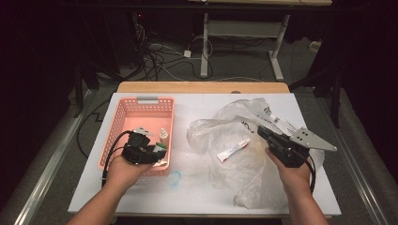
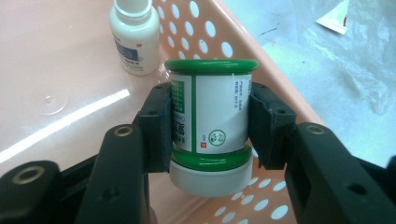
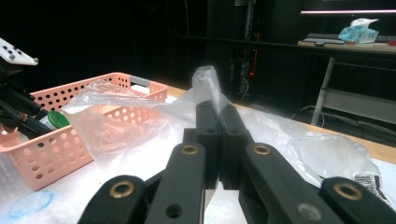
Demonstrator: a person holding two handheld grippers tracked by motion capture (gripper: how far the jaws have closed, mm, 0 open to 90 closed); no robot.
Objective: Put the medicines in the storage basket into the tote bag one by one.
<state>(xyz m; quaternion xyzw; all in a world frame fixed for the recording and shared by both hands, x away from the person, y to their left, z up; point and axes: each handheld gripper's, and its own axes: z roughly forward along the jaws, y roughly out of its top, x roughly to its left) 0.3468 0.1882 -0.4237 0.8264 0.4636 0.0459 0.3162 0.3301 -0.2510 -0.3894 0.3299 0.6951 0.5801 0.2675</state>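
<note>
Green-capped jar [image 2: 208, 122], pinched crosswise in left gripper [image 2: 208, 126].
Over pink basket [image 1: 123, 117], near-right corner; axis level; right gripper [image 3: 218, 122] pressed on plastic bag [image 3: 140, 109].

Glossy green-and-white plastic jar [image 2: 210, 119], perforated smooth pink plastic basket [image 1: 123, 117], crinkly clear plastic bag [image 1: 244, 140], matt black jaws.

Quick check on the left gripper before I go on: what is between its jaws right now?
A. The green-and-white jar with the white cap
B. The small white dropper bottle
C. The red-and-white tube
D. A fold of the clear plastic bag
A: in the left gripper view the left gripper has its jaws clamped on both sides of the green-and-white jar, over the pink basket.
</note>
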